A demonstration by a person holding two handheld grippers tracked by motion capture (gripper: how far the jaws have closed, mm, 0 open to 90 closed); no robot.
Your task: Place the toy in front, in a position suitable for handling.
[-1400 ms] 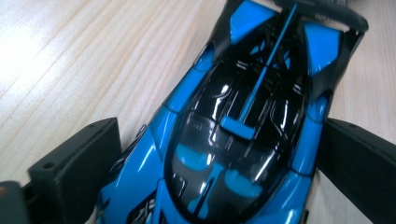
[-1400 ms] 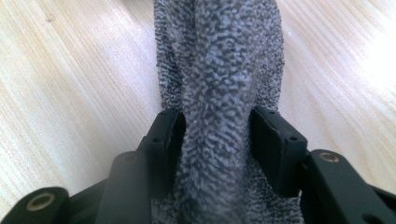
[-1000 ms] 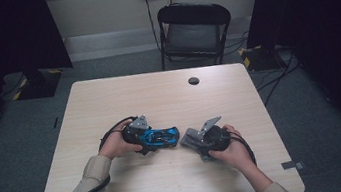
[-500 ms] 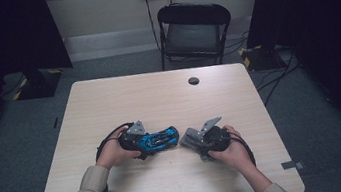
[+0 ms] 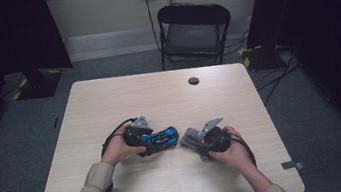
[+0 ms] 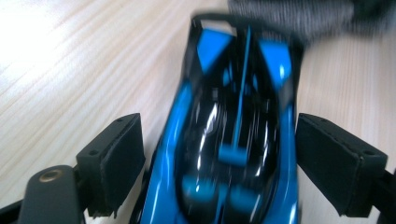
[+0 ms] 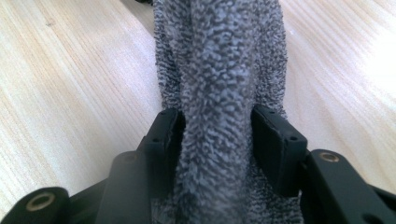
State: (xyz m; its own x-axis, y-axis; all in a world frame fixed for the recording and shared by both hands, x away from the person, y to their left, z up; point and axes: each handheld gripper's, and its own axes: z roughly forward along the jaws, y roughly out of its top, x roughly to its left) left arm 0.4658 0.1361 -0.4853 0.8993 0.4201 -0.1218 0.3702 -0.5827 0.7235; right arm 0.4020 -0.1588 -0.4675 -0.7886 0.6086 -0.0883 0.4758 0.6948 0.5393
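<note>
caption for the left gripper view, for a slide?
Blue toy car between the left tool's open pads on the wooden table.

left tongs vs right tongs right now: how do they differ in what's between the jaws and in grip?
The left tongs straddle a glossy blue and black toy car; the right tongs have a fuzzy grey cloth between them. The left jaws stand apart from the car's sides and have just been opening; the right jaws press into the cloth, bunching it. Both lie low over the wooden table, pointing at each other.
</note>
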